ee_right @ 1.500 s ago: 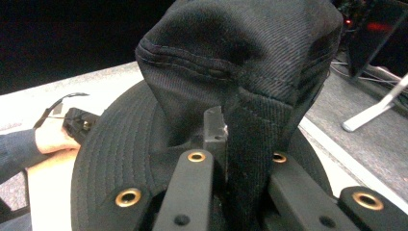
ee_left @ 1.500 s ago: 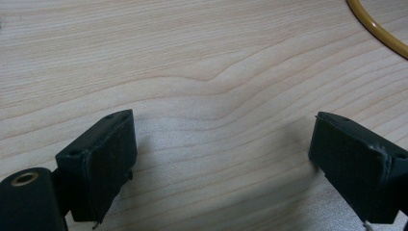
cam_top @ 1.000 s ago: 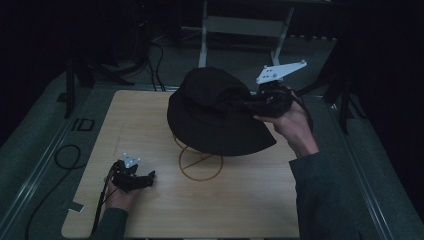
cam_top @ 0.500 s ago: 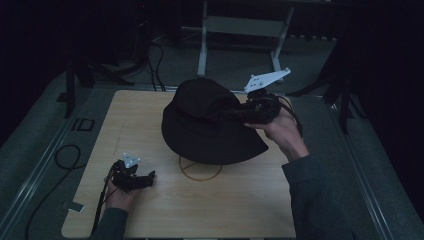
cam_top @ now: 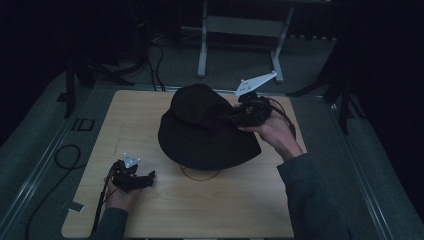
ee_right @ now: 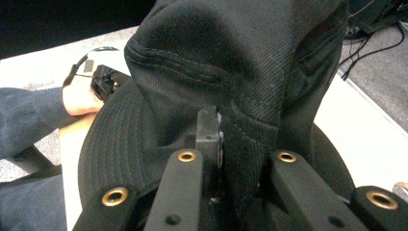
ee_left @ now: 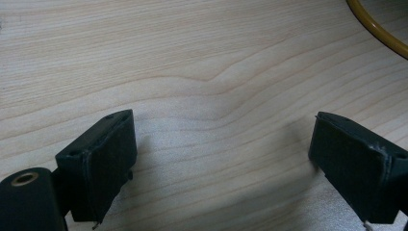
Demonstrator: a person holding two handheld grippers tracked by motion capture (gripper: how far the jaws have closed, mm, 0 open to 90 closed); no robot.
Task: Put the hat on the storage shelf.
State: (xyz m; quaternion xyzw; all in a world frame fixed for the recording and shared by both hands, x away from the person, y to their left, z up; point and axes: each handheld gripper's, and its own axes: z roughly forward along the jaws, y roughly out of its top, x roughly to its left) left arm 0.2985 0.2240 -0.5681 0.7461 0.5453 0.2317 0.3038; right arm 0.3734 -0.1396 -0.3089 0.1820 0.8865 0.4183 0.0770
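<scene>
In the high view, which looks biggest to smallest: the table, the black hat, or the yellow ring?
1. Table, largest.
2. Black hat, held by the right gripper.
3. Yellow ring, smallest as seen, but the hat hides most of it, so its full size is unsure.

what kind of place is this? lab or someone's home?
Most likely a lab or recording rig, not a home: a bare wooden table in a dark room, cables trailing over the floor, and metal stand legs behind it.

The high view looks forward and down over the whole table (cam_top: 240,200). Each gripper view sits close behind its jaws: the left faces bare tabletop, the right faces the black hat (ee_right: 231,72), which the high view shares.
</scene>
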